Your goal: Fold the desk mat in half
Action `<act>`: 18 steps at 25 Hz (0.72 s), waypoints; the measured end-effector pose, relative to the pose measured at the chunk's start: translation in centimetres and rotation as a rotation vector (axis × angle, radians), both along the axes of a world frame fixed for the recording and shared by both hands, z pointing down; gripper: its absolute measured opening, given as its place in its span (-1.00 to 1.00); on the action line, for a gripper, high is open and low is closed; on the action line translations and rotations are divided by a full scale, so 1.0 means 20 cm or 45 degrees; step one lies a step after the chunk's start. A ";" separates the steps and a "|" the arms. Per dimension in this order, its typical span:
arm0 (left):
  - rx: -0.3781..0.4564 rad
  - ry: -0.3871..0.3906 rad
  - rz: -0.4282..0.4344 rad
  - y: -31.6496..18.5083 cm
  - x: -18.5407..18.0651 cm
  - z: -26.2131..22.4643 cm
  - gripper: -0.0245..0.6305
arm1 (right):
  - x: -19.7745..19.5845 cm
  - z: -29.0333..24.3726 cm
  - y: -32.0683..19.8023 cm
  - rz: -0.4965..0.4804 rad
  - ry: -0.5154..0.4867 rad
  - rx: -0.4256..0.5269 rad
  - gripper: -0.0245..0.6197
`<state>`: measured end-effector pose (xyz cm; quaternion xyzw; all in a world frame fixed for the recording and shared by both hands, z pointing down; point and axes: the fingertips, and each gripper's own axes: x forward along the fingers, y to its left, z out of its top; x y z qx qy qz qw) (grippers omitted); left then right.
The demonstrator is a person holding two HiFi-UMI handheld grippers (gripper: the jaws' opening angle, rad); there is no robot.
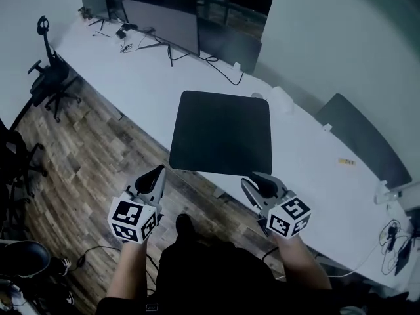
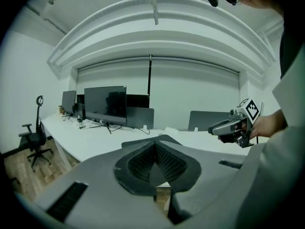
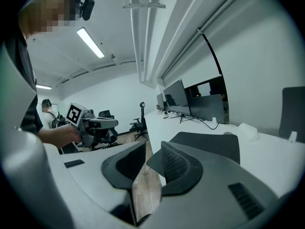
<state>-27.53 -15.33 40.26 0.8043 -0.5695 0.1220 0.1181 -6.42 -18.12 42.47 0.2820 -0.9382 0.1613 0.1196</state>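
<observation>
The black desk mat [image 1: 222, 134] lies flat and unfolded on the white desk [image 1: 315, 176], its near edge at the desk's front edge. Both grippers hover over the floor, short of that edge and clear of the mat. My left gripper [image 1: 157, 174] is shut with nothing in it, off the mat's near left corner. My right gripper [image 1: 256, 182] is open and empty, below the near right corner. In the left gripper view the closed jaws [image 2: 153, 149] point at the mat [image 2: 136, 142]. In the right gripper view a gap shows between the pads [image 3: 152, 159], with the mat [image 3: 209, 144] ahead.
Monitors [image 1: 161, 21] and cables [image 1: 223, 71] stand at the desk's far left. A small white object [image 1: 281, 99] sits past the mat's far right corner, and a grey panel [image 1: 364, 136] lies to the right. An office chair [image 1: 49, 77] stands on the wood floor [image 1: 98, 149].
</observation>
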 end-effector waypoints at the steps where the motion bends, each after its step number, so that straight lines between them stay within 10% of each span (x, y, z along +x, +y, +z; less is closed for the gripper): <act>1: 0.001 -0.025 0.025 -0.04 -0.06 0.01 -0.90 | -0.07 0.00 -0.02 0.009 0.013 0.001 -0.61; 7: -0.066 0.009 0.220 -0.20 -0.26 0.11 -0.89 | -0.32 0.04 -0.12 0.130 0.077 -0.016 -0.59; 18: -0.309 0.088 0.527 -0.28 -0.14 0.50 -0.14 | -0.29 0.19 -0.16 0.341 0.188 -0.082 -0.57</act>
